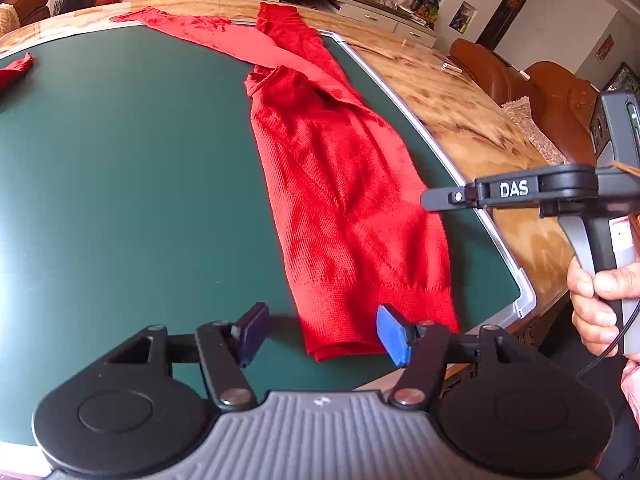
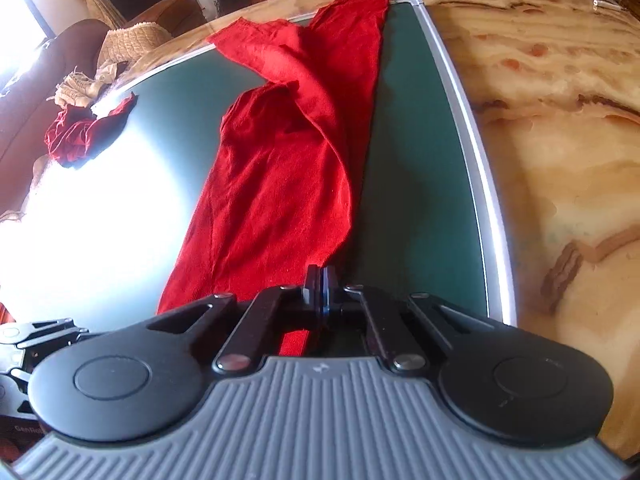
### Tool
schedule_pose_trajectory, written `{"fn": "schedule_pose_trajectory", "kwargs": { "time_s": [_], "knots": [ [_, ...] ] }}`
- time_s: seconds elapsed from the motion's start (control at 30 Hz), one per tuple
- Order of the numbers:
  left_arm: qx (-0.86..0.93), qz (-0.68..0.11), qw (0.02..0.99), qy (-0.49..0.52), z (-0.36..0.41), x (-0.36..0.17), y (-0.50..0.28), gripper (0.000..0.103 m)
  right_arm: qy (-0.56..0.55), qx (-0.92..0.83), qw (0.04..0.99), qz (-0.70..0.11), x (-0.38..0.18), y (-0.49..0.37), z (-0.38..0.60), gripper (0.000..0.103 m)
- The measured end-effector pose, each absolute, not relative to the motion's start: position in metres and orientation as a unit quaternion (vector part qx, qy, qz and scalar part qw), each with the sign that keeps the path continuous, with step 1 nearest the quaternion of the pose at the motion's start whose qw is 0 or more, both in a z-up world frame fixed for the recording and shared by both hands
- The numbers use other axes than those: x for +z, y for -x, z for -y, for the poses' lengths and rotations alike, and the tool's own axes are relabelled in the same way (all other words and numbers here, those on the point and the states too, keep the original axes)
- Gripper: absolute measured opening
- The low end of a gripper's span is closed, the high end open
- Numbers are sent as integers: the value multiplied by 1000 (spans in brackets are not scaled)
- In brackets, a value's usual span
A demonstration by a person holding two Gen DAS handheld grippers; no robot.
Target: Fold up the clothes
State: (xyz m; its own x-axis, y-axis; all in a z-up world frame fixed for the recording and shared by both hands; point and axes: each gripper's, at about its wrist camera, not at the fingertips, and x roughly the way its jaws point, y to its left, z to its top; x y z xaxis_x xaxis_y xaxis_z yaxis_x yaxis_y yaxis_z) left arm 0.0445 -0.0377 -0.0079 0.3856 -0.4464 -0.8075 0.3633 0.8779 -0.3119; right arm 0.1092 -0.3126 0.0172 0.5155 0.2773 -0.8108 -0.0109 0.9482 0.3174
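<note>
We stand over a red sweater (image 1: 344,184) already folded lengthwise into a narrow strip on the green mat (image 1: 120,168), its long axis running straight away from both claws, ribbed hem nearest us and a sleeve trailing off toward the far edge. Our left gripper (image 1: 322,334) hangs with its fingers spread wide, the hem lying between and just ahead of the two pads, not yet touched as far as we can tell. Our right gripper (image 2: 320,288) has its fingers pressed together just over the hem's right side; red fabric shows directly beneath them, but we cannot tell whether any of it is pinched. From the left wrist view the right tool sits off to the side above the mat's pale rim (image 1: 496,232), so the left claw looks the nearer to the hem's middle. We judge the next fold turns on carrying the hem forward along that long axis. A second crumpled red garment (image 2: 84,132) waits well apart, far left of the claws
</note>
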Motion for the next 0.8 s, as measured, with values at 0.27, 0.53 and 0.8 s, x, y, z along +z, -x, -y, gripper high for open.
{"fn": "schedule_pose_trajectory", "kwargs": {
  "time_s": [0.27,0.53,0.8],
  "knots": [
    [-249,-498,830,24,46,-6,-43,79,-130,61,859,-491,5,-121,313,3],
    [-251,-499,829,0,57,-5,-43,76,-137,44,868,-476,0,-114,314,8],
    [-240,-502,831,-16,66,-4,-46,68,-172,41,857,-483,5,-74,313,40]
  ]
}}
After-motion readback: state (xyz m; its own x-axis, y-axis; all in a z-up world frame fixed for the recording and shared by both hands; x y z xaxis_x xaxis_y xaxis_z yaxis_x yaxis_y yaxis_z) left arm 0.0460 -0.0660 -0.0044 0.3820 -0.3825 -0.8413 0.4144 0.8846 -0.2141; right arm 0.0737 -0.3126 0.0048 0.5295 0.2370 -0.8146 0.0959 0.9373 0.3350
